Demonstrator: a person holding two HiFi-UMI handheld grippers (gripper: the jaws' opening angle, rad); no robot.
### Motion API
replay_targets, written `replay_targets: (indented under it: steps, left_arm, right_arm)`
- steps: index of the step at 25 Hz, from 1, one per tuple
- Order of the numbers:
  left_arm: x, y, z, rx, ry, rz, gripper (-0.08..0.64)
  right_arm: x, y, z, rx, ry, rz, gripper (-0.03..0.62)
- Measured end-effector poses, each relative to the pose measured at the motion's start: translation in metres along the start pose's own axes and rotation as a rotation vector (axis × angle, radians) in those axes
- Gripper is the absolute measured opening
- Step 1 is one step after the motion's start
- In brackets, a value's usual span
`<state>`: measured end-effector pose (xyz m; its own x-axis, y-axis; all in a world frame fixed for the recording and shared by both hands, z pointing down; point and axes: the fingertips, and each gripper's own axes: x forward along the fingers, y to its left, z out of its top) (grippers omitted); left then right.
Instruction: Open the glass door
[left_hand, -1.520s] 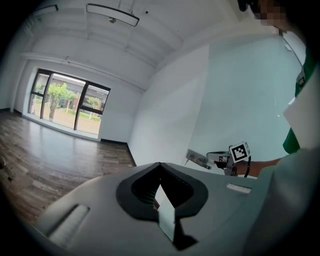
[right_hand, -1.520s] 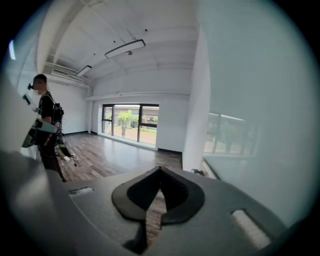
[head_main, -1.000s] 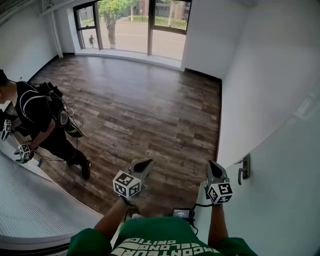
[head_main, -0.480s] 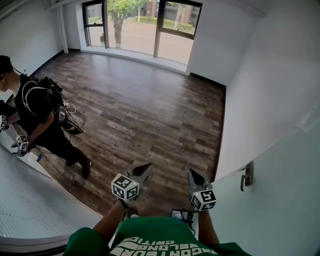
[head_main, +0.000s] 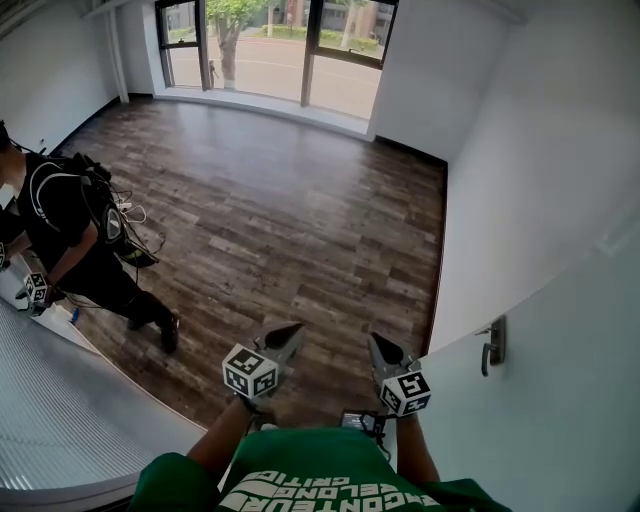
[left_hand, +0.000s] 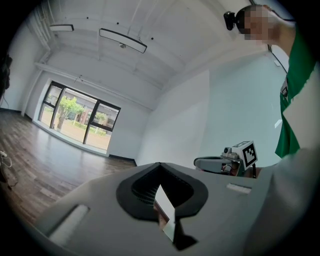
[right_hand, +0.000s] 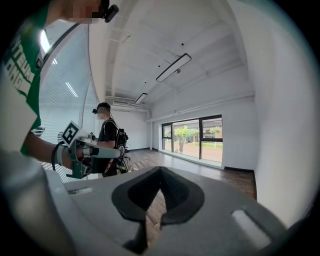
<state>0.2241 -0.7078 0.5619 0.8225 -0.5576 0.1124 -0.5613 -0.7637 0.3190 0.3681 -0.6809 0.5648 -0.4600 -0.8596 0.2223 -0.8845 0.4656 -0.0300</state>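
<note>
The door (head_main: 560, 400) is a pale panel that fills the right of the head view, with a metal lever handle (head_main: 489, 346) on its near edge. My right gripper (head_main: 375, 340) hangs in the air to the left of the handle, well apart from it, its jaws together and empty. My left gripper (head_main: 293, 328) floats beside it over the wood floor, also shut on nothing. In the left gripper view the left gripper (left_hand: 160, 165) has its tips meeting, and the right gripper view shows the same for the right gripper (right_hand: 160, 169).
Another person (head_main: 70, 240) in black with a backpack stands at the left, holding grippers by a white ribbed panel (head_main: 60, 420). Dark wood floor (head_main: 280, 210) runs to large windows (head_main: 270, 50) at the back. A white wall (head_main: 520, 160) lines the right.
My right gripper has drawn leftward, away from the door handle, closer to the left gripper. The left gripper has barely moved. The other person has shifted slightly left.
</note>
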Motion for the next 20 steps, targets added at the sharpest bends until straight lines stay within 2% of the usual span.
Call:
replay_targets:
  steps: [8,20]
  left_arm:
    - [0.0,-0.001,-0.011,-0.018,0.043,-0.008,0.015]
    - [-0.003,-0.009,-0.017,-0.025,0.059,-0.018,0.015]
  right_arm:
    - [0.002,-0.001,0.002,-0.009,0.007,0.009,-0.006]
    - [-0.005,-0.001,-0.005,-0.027,0.039,0.011,-0.008]
